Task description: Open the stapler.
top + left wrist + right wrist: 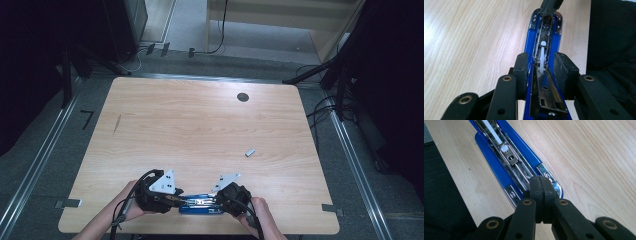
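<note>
The blue stapler point(201, 205) lies opened at the surface's point(200, 125) near edge. The left claw point(541, 72) clamps its body; the right claw point(541, 187) (jaws pressed together) touches its metal end.

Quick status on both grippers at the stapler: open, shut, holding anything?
Left gripper: shut on the blue stapler, jaws clamping its sides.
Right gripper: shut, pads together, tips at the stapler's metal end; whether it pinches anything cannot be told.
</note>
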Tool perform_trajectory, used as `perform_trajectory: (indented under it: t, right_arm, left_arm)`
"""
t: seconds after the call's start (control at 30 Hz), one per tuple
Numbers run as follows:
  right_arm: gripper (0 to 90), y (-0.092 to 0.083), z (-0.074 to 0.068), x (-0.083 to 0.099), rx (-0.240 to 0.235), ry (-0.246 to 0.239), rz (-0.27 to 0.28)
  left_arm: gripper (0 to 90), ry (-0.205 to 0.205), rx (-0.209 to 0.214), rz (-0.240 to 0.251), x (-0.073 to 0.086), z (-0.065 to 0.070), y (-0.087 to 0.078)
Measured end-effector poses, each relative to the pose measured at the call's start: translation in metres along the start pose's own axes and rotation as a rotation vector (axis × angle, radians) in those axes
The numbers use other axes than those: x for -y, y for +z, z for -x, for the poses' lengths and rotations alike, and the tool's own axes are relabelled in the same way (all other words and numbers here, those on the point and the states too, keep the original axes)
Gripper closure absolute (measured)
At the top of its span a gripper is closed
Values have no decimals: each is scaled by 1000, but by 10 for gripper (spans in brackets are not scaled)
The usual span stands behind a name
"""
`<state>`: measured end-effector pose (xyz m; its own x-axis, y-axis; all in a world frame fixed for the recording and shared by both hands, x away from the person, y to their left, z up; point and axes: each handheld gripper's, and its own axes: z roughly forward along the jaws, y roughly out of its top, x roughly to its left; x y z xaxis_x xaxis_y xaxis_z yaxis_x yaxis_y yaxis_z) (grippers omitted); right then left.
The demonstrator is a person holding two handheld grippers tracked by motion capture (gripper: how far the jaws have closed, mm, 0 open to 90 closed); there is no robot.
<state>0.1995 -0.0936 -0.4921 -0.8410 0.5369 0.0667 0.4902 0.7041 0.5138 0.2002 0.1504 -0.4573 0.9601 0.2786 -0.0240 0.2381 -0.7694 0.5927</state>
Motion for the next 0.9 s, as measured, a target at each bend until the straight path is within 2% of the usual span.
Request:
perform_trajectory:
  t: [0.63,0.9]
  right_arm:
    - [900,0,-1,0,3,3,-6]
    - [900,0,-1,0,2,4,-5]
  left_arm:
    - [668,12,11,12,3,-1,0]
    - [669,3,35,14,6,-4,-1]
